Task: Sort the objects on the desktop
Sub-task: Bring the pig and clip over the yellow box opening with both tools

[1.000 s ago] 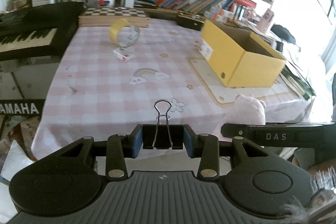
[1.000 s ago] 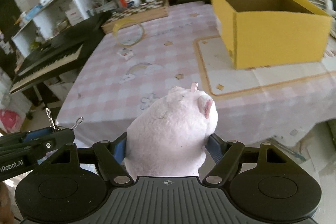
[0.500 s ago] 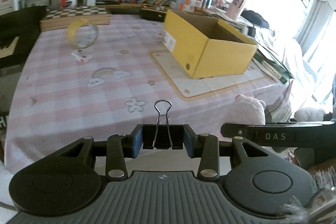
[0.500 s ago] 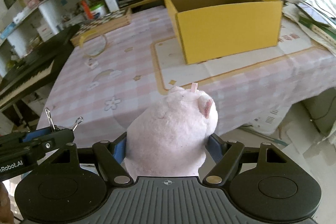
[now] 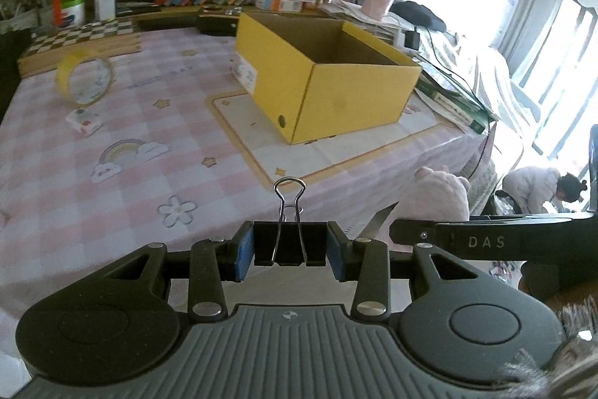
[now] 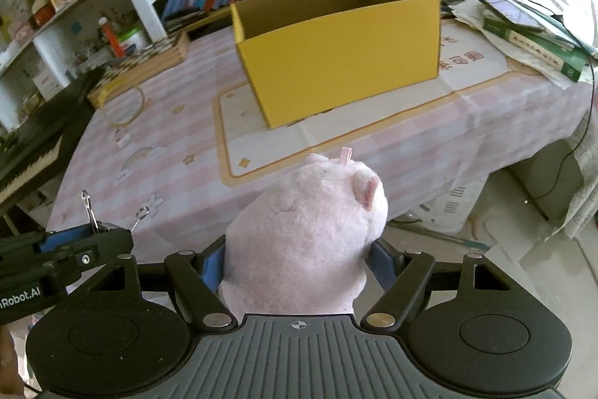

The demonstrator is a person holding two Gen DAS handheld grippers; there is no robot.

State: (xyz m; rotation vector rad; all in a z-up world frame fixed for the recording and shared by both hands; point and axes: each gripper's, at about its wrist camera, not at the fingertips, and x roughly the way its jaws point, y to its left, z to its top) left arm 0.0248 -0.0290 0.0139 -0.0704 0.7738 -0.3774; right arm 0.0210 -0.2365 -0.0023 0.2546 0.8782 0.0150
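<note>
Box (image 6: 336,62) position is what the coming move turns on: the open yellow box sits on the tabletop (image 5: 149,182) ahead of both claws, past the near edge, its long axis running across the right wrist view, so a broad yellow wall faces that claw. Seen from the left wrist, the same box lies ahead and to the right, with a corner turned toward the camera.

The right claw (image 6: 299,268) is pinching a pink plush toy (image 6: 306,234) between its blue pads, the toy bulging up well above the fingers. It hangs off the tabletop's near edge, roughly in line with the box, so this arm looks to have the straighter path.

The left claw (image 5: 289,247) is pinching a black binder clip (image 5: 287,234), wire handles standing upright. It hangs just left of the right claw, also short of the tabletop.

A tape roll (image 5: 84,81) on edge and a small packet (image 5: 84,122) lie far left on the tabletop, well apart from the box.

My judgement: both loads must travel forward and over the rim before release.
</note>
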